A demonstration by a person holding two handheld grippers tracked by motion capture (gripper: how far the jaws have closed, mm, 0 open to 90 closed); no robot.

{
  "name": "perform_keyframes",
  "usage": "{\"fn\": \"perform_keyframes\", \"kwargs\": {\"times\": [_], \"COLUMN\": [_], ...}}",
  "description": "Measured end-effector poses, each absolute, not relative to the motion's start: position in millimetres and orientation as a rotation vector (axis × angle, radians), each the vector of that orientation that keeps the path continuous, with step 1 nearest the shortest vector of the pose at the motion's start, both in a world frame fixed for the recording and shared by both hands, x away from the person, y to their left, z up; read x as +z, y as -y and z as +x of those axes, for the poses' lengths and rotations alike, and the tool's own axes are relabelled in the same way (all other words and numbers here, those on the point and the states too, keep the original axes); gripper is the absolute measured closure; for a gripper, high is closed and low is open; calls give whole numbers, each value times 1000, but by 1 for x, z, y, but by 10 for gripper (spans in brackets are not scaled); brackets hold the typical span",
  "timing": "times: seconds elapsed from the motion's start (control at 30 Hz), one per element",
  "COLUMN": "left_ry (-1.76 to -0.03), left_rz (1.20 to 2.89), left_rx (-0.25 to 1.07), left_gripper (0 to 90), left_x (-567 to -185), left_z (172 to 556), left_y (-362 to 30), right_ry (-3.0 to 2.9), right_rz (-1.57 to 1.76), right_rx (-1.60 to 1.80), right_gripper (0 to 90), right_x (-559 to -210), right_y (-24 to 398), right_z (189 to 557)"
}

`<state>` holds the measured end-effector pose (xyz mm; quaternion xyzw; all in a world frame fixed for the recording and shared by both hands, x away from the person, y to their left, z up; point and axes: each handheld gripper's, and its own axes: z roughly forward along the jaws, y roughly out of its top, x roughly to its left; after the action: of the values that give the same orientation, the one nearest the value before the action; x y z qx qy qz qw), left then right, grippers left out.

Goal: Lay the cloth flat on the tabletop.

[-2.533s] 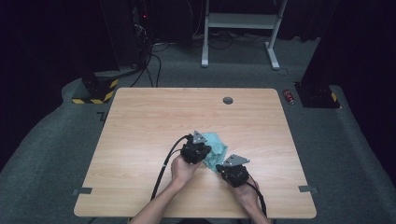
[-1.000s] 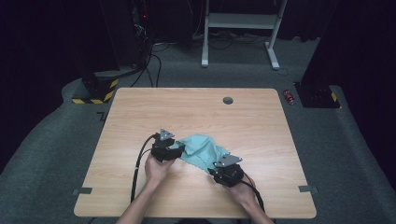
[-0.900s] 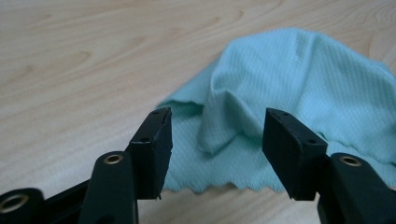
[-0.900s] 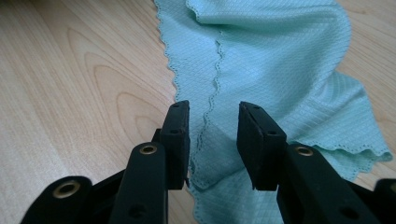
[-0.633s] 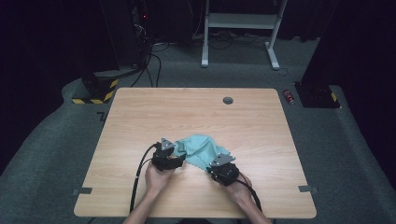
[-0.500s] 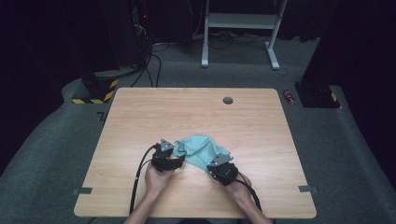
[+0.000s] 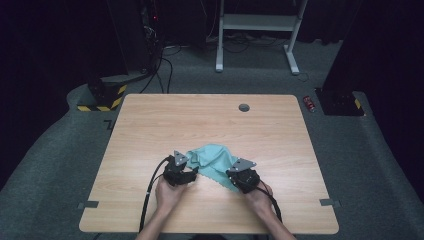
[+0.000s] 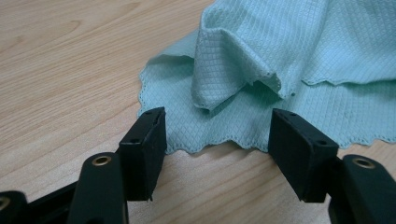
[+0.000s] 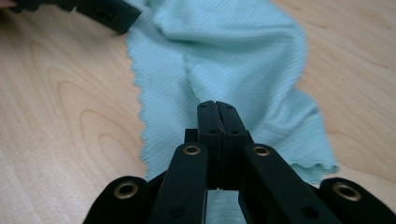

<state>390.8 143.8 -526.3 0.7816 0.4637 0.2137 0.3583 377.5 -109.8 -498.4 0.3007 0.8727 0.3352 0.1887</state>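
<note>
My right claw (image 9: 216, 105) clamped on soft, light mint-green woven cloth (image 7: 214, 159), near middle of wooden table (image 7: 150, 125). My left claw (image 8: 217, 135) wide apart, just opened, gripping nothing. Cloth floppy; grab wavy near-left edge.

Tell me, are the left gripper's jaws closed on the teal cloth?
No, the left gripper has its jaws wide apart, with the teal cloth lying between and beyond them.

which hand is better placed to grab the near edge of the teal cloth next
Left, probably. The left gripper stands open with the cloth's scalloped edge between its jaws, not pinched. The right gripper is shut, seemingly on the cloth's other end.
</note>
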Motion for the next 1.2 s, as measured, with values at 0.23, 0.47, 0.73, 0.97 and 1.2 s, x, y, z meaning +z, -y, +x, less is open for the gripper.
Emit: {"fn": "perform_keyframes", "kwargs": {"times": [0.23,0.47,0.73,0.97,1.2], "left_ry": [-1196,-1198,-1200,-1200,-1204], "left_rz": [2017,2017,2015,2017,2008], "left_rx": [554,555,555,555,543], "left_gripper": [373,373,373,373,368], "left_x": [-526,-526,-526,-526,-526], "left_z": [391,390,390,390,391], "left_y": [-144,-144,-143,-143,-144], "right_ry": [-2378,-2306,-2285,-2303,-2223], "right_rz": [911,997,1120,1222,1120], "right_rx": [948,932,876,860,1070], "right_gripper": [900,900,900,893,730], "right_x": [-483,-477,-493,-510,-484], "right_y": [127,142,156,162,161], "right_z": [400,430,461,475,450]}}
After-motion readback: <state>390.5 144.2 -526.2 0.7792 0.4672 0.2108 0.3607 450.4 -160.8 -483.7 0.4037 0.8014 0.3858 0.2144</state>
